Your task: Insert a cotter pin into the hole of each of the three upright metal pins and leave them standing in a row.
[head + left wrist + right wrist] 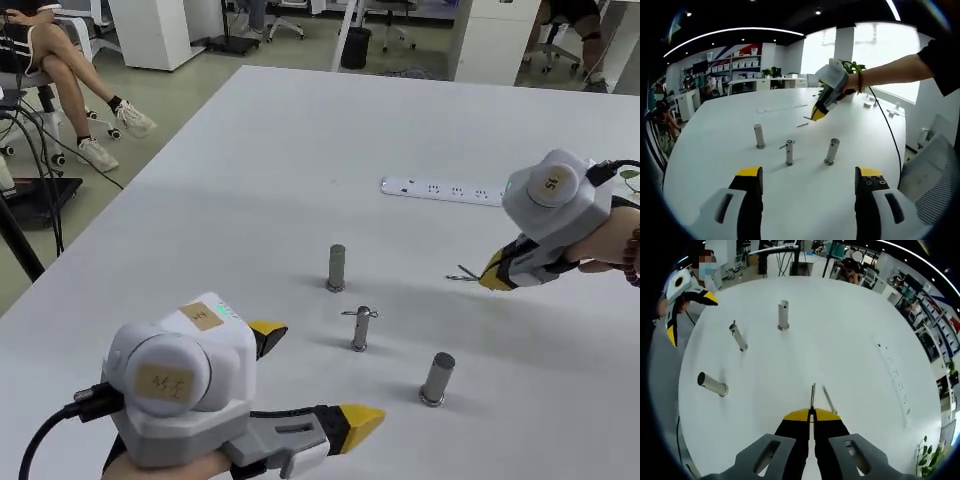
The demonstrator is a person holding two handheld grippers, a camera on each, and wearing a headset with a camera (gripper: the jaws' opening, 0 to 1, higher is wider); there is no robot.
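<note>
The right gripper [488, 277] hung over the desk [250, 180] to the right of the row. Its jaws were shut on a cotter pin [462, 274] that stuck out ahead of the yellow tips. In the right gripper view the cotter pin [813, 395] was nipped by one end only. A thin streak just beside it could have been its shadow or a spare lying on the desk; I could not tell which. The left gripper [312, 376] sat low and near the person, jaws wide apart and holding nothing, well short of the pins.

All three metal pins stood upright in a slanting row. The middle pin [361, 330] already carried a fitted cotter [358, 313] through its top. The far pin [337, 268] and near pin [437, 378] were bare, so I judged the job a third done. The held cotter pin was well apart from both.

The main risk seemed to be tipping. The pins stood free on the desk with nothing bracing them, so a push slightly off the hole would likely topple one and might carry it into its neighbour. Gripped by its end, the cotter pin could also swivel or slip in the jaws when it met the hole's edge. The holes on the bare pins were too small to make out, so an approach from the wrong side was possible. The left gripper could steady a pin, but a careless close might knock it down.
</note>
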